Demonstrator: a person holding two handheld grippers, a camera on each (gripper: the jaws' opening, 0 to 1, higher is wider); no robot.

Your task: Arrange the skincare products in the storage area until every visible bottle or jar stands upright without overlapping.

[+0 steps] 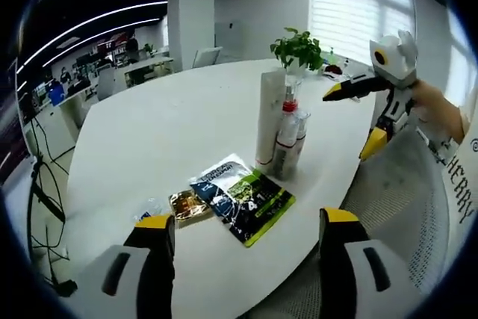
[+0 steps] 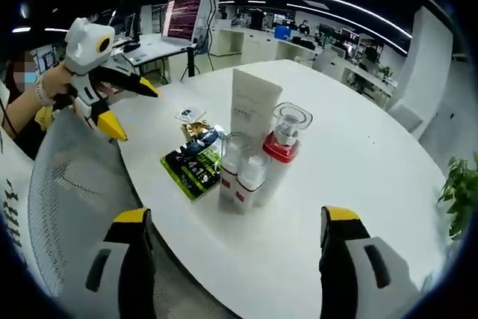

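Skincare bottles [image 2: 254, 166] stand upright and bunched together with a tall white tube [image 1: 269, 116] on the white surface [image 2: 358, 177], sachets [image 1: 240, 197] lying flat beside them, while left gripper [image 1: 246, 240] and right gripper [image 2: 235, 240] hang back with fingers apart, gripping nothing.

Your left gripper [image 1: 246, 233] is wide open, both yellow-tipped jaws rising from the bottom of the left gripper view with nothing between them. Same for your right gripper [image 2: 237, 233] in the right gripper view: jaws spread, gripping nothing. From the left gripper view, the right gripper sits at the right side, jaws parted, your hand [image 1: 437, 113] wrapped round it. From the right gripper view, the left gripper sits upper left, jaws parted, held in your other hand [image 2: 56, 84].
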